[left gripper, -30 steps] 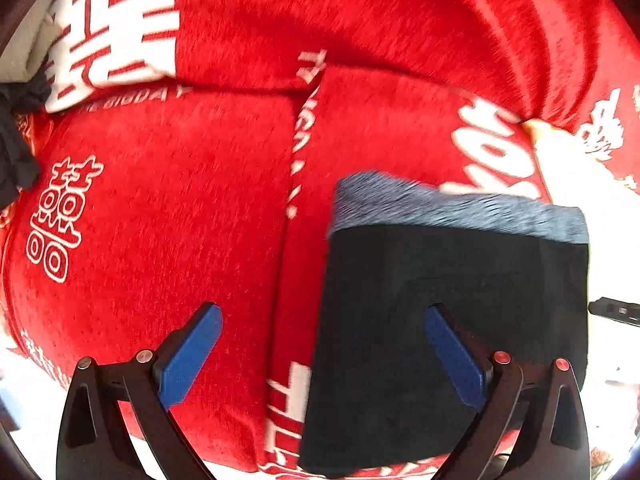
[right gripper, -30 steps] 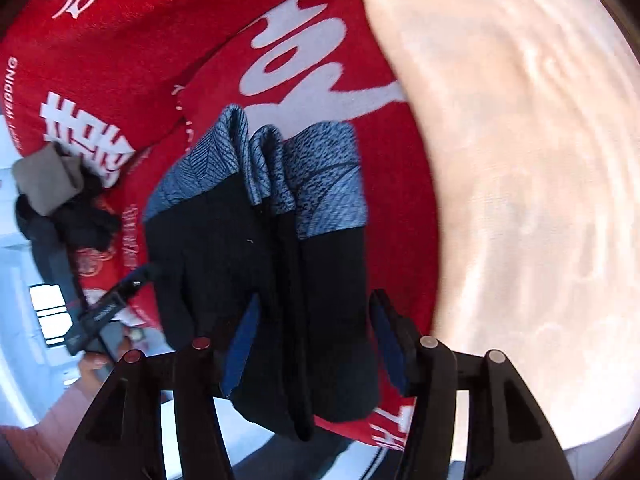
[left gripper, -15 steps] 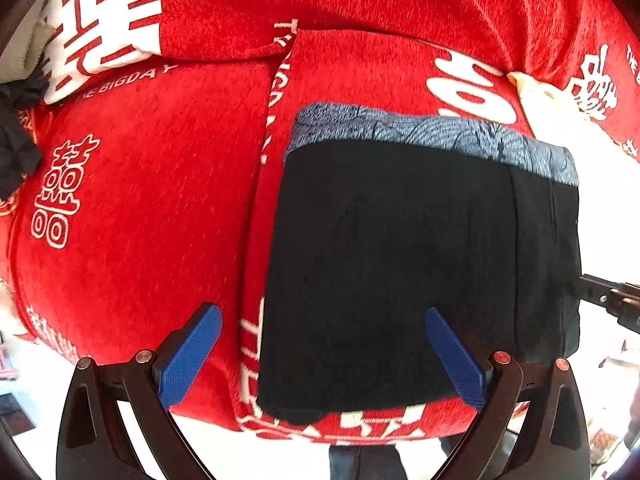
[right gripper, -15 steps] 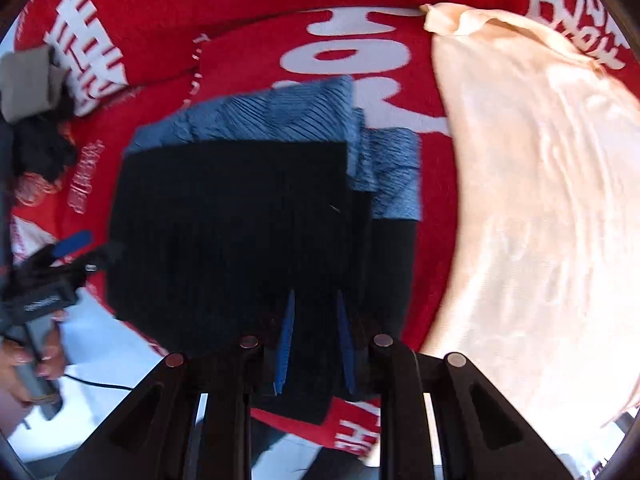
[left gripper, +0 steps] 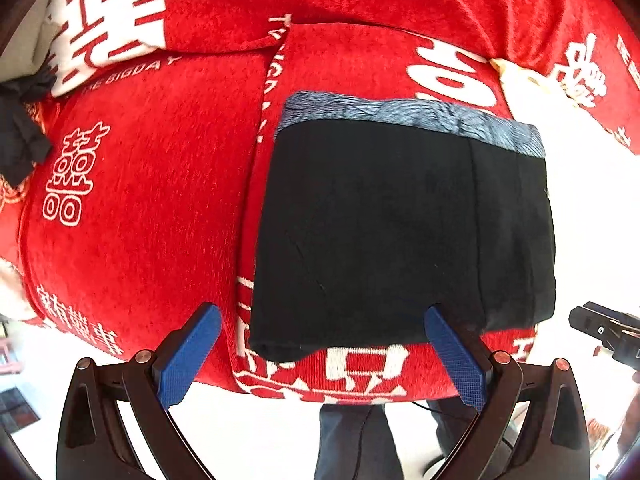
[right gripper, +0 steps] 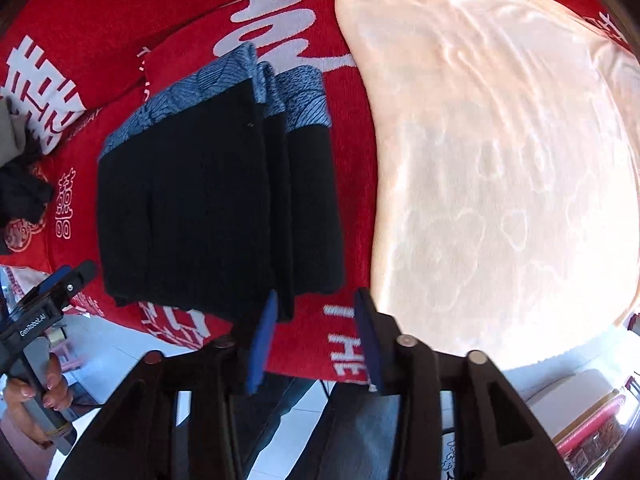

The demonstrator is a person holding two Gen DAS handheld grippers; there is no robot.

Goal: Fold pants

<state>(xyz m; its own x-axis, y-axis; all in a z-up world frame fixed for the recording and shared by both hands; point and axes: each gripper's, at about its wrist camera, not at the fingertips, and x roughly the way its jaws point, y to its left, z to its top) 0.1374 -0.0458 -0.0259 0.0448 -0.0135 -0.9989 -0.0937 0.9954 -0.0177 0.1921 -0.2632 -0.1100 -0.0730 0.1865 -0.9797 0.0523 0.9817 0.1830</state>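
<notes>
The folded black pants (left gripper: 400, 232) with a blue-grey patterned waistband (left gripper: 400, 114) lie flat on the red blanket (left gripper: 152, 184). My left gripper (left gripper: 320, 316) hangs open over their near edge, its blue pads wide apart and touching nothing. In the right wrist view the pants (right gripper: 208, 208) show stacked layers on their right side. My right gripper (right gripper: 316, 296) hovers at their near right corner. Its jaws are opening, and no cloth is pressed between the pads. Each gripper shows in the other's view: the right gripper (left gripper: 600, 328) and the left gripper (right gripper: 52, 292), held by a hand (right gripper: 36, 396).
A pale peach satin cloth (right gripper: 500, 160) covers the blanket right of the pants. A dark bundle of clothing (left gripper: 20, 140) lies at the far left. A person's legs (left gripper: 352, 440) stand against the near edge over a light tiled floor. A box (right gripper: 580, 412) sits low at the right.
The right gripper, shut on the pants' near edge half a second ago, has let go and lifted. The pants now lie flat. The left gripper has shifted over them, still open.
</notes>
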